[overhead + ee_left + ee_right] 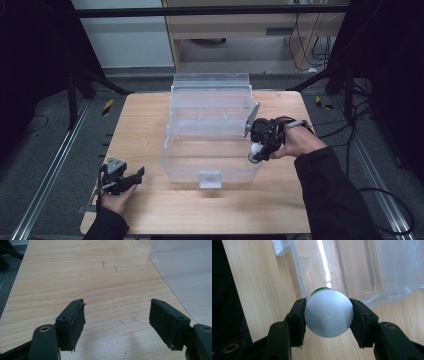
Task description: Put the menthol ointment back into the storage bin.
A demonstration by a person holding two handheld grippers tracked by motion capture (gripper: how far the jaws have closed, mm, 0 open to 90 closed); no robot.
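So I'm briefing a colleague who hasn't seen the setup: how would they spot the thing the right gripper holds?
Start at the clear plastic bin in the middle of the wooden table. At its right front corner, the right gripper is clamped on a small white round-capped bottle. A green edge shows behind its cap, and it is the only white rounded item there.

A light wooden table (150,210) with visible grain stands on a grey floor (45,150) between metal rails. A clear plastic box (210,130) sits directly on it, near the middle and toward the far edge, its lid raised at the back. The wood left of the box is bare apart from a few short dark scratches (102,262), and the box's rounded corner (180,270) rests flat on the surface.
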